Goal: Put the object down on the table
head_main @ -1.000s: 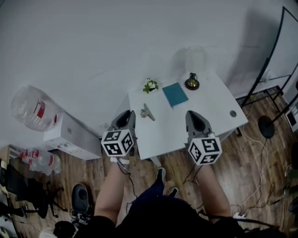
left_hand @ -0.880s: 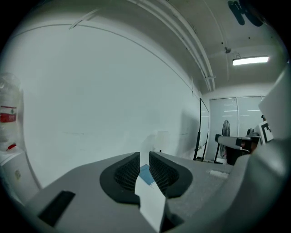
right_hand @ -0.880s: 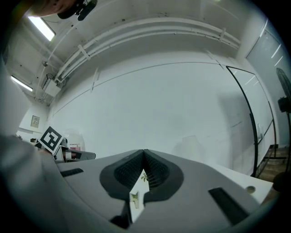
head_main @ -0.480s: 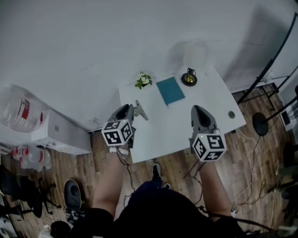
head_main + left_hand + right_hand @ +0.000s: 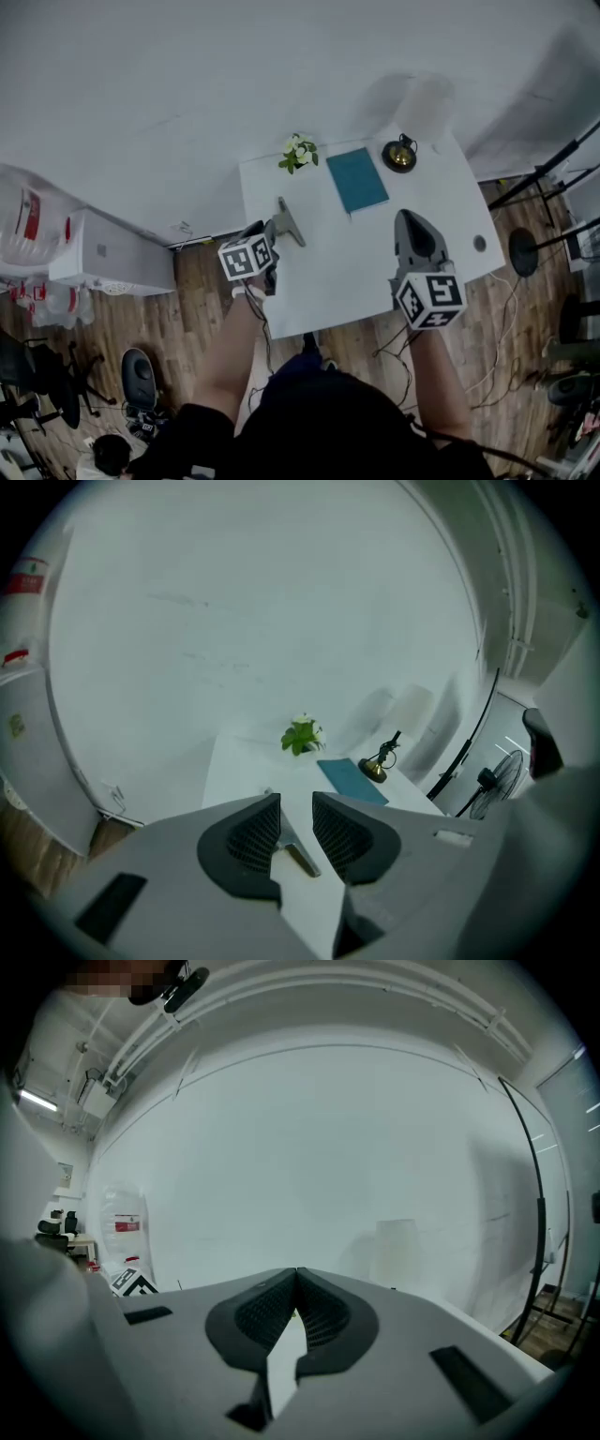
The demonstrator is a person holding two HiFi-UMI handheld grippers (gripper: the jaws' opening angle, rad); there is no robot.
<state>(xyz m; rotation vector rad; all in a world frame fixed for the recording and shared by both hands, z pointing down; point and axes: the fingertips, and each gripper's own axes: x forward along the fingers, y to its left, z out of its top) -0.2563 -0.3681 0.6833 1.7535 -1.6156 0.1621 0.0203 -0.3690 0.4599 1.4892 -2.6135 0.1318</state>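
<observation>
Object (image 5: 289, 223) near left table (image 5: 342, 258) edge

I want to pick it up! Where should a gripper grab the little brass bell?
Likely its dark handle, from above: it sticks up over the wide brass bell, looks thin enough for the jaws, and has free room around it on the table.

White bench (image 5: 361, 267) against a white wall (image 5: 187, 75). On it: teal book (image 5: 357, 180), green plant (image 5: 298, 154) with white flowers, brass-gold bell (image 5: 400, 156), silver-grey clip (image 5: 289, 223). Brown wood-plank floor (image 5: 178, 319). White cabinet (image 5: 108, 258); clear jug (image 5: 28, 211), red-and-white label.
</observation>
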